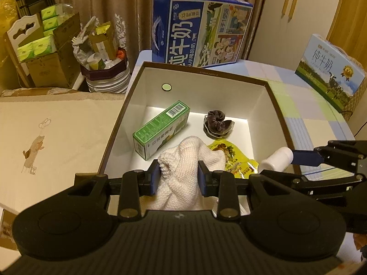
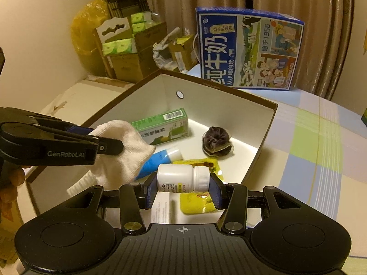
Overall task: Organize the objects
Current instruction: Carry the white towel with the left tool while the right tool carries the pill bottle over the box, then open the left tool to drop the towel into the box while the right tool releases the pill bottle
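Note:
An open white box with a brown rim [image 1: 206, 72] [image 2: 270, 123] stands on the table. Inside lie a green carton [image 1: 160, 129] [image 2: 165, 123], a dark scrunchie [image 1: 218, 122] [image 2: 215, 141], a yellow packet [image 1: 231, 158] [image 2: 197, 204], a blue tube [image 2: 156, 161] and a paper leaflet [image 2: 162, 210]. My left gripper [image 1: 179, 178] [image 2: 96, 137] is shut on a white knitted cloth [image 1: 183, 174] [image 2: 121, 151] above the box's near side. My right gripper [image 2: 182, 189] is shut on a white pill bottle [image 2: 183, 178] [image 1: 276, 160], held sideways over the box's near right corner.
A blue milk carton [image 1: 199, 32] [image 2: 250, 50] stands behind the box. A second milk carton [image 1: 330, 73] stands at the right. A pastel checked tablecloth [image 2: 316, 151] covers the table. Cardboard boxes with green tissue packs [image 1: 43, 45] and a full bin [image 1: 103, 68] are at the back left.

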A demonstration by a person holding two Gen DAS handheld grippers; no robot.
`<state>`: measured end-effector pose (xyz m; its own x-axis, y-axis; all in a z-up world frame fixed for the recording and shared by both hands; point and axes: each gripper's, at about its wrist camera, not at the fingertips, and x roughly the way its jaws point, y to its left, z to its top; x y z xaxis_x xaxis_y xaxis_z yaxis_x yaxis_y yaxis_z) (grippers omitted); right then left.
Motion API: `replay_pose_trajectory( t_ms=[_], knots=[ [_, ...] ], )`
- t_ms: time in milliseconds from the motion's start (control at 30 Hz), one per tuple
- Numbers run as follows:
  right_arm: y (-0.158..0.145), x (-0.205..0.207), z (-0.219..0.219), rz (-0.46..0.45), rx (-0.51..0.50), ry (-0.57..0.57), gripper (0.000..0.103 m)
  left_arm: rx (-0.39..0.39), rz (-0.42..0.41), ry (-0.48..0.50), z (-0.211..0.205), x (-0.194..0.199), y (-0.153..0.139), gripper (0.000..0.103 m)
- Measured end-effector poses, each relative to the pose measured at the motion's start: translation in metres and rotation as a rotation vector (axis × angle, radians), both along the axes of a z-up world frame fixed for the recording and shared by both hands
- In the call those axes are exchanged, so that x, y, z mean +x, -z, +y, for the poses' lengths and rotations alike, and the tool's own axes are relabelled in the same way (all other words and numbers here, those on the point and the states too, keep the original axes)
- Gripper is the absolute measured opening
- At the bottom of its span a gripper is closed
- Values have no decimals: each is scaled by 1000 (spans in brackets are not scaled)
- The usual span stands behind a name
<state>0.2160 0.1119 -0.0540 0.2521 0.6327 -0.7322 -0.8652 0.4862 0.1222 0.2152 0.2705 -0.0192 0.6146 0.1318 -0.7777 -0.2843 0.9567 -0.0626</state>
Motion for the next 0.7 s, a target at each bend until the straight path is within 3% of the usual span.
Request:
replay_pose_trajectory(
  t_ms=[467, 700],
  knots=[
    [11, 19, 23, 9, -31, 19, 44, -19, 36, 53, 20, 45, 23, 31],
    [18, 24, 33, 18, -51, 9, 44, -13, 31, 64, 28, 51, 24, 44]
  ],
)
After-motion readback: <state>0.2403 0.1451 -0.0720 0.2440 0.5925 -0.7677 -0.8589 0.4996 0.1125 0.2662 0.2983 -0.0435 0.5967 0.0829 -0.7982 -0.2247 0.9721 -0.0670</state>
